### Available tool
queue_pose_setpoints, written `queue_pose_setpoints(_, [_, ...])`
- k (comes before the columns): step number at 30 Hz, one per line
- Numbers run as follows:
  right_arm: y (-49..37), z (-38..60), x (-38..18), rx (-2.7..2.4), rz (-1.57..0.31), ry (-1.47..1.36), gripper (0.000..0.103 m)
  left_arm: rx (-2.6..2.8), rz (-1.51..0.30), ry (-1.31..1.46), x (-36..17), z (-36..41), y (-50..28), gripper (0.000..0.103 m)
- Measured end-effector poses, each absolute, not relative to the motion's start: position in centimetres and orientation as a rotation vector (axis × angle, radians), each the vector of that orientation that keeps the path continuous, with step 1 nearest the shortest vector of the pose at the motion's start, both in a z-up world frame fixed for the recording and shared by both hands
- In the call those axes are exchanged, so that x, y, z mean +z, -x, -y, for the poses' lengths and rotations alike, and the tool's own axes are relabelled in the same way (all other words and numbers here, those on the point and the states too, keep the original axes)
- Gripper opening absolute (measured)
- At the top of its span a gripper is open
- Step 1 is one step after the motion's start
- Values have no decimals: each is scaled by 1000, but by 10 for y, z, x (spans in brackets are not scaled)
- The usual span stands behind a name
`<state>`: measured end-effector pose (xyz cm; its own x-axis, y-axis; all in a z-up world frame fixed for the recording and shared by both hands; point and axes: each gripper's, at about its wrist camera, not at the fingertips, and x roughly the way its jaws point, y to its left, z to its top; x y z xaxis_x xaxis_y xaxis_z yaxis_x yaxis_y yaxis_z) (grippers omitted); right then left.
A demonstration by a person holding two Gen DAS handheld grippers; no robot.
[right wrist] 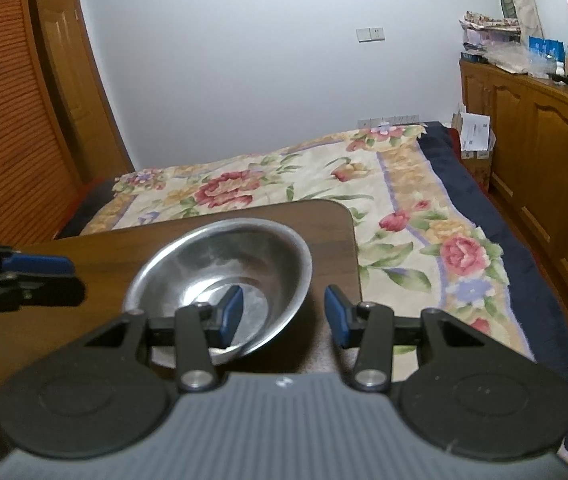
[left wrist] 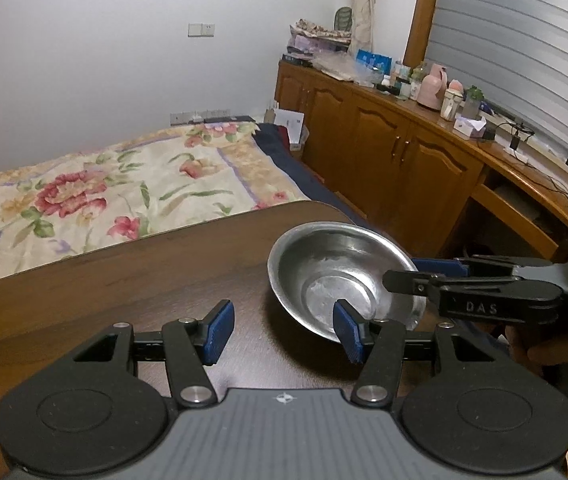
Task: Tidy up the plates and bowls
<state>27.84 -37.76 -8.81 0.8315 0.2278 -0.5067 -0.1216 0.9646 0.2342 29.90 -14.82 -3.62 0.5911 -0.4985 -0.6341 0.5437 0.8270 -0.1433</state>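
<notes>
A steel bowl (left wrist: 340,276) (right wrist: 224,272) sits near the far right corner of the dark wooden table (left wrist: 124,288) (right wrist: 96,256). My left gripper (left wrist: 284,332) is open, with its right finger pad (left wrist: 349,332) in front of the bowl's near rim and its left pad (left wrist: 218,332) over bare table. My right gripper (right wrist: 282,314) is open and straddles the bowl's right rim: its left pad (right wrist: 231,312) is inside the bowl, its right pad (right wrist: 336,316) outside. It also shows in the left wrist view (left wrist: 424,276) at the bowl's right rim.
A bed with a floral quilt (left wrist: 104,192) (right wrist: 324,184) lies just past the table's far edge. A wooden cabinet (left wrist: 404,148) with bottles and clutter runs along the right. A wooden door (right wrist: 64,80) stands at the left.
</notes>
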Motion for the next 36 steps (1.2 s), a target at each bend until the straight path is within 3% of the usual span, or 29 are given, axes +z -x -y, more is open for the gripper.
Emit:
queue_pose_setpoints(7, [-283,373,-89,211,-567,-212,44,-608,-739,-61,-43,148,-310,52])
queue_pose_setpoints(14, [-284,365,-90,232,-574,-212,33,-613,-766,-47,-47,150,-315,47])
queue_pose_setpoints(22, [-286,357,-92,253,-583,-210,30,-600,-820,-9,-54,148,-328,41])
queue_pose_setpoints(26, [-287,357,-94,261,-595,-223,28,-602,-855,27,-57,144,-332,23])
queue_pose_setpoints(36, [-277,365,-85,267,-587,-291,25,-629,-808,29,-41,139,-311,23])
